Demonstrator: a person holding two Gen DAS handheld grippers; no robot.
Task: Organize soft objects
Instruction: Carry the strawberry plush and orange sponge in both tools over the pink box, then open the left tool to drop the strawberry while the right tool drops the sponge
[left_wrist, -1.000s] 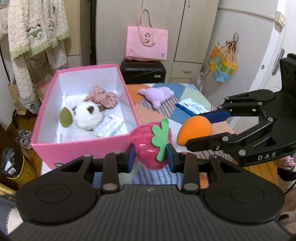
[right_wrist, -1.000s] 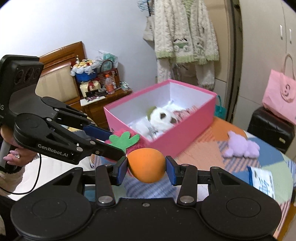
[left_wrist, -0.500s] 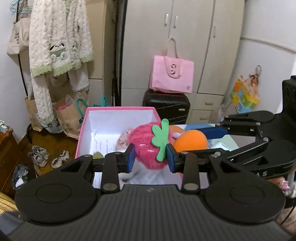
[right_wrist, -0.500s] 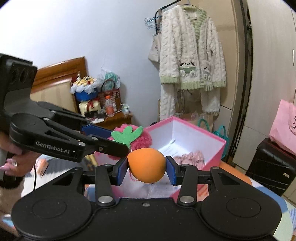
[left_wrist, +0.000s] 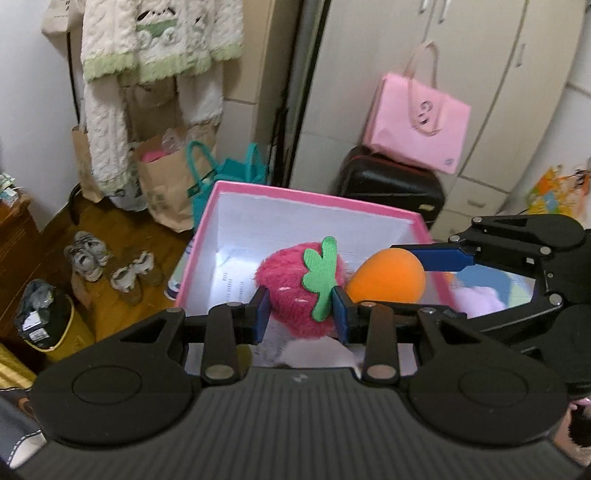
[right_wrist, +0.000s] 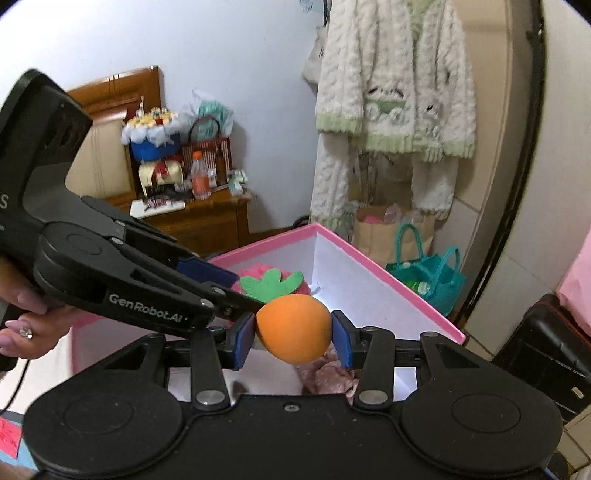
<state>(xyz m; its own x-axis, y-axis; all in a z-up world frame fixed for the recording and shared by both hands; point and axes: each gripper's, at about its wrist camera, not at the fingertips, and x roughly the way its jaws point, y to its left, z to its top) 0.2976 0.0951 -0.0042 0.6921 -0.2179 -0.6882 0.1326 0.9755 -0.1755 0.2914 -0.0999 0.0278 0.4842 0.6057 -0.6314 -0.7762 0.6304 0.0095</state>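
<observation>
LEFT: left gripper (left_wrist: 301, 310) fingers pinch plush strawberry (left_wrist: 295, 291) over pink box (left_wrist: 314, 195) | RIGHT: right gripper (right_wrist: 293, 338) fingers pinch orange ball (right_wrist: 293, 326), just beside strawberry | RISK: grippers crowd together; collision or release near rim may drop item outside box

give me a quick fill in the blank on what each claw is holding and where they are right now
1. The left claw is shut on a plush ____ with a green felt leaf.
2. The right claw grips a soft ball coloured ____.
3. Both toys hang over the open ____ box.
4. Behind the box, a pink tote bag sits on a black ____.

Missing words: strawberry; orange; pink; suitcase
</observation>
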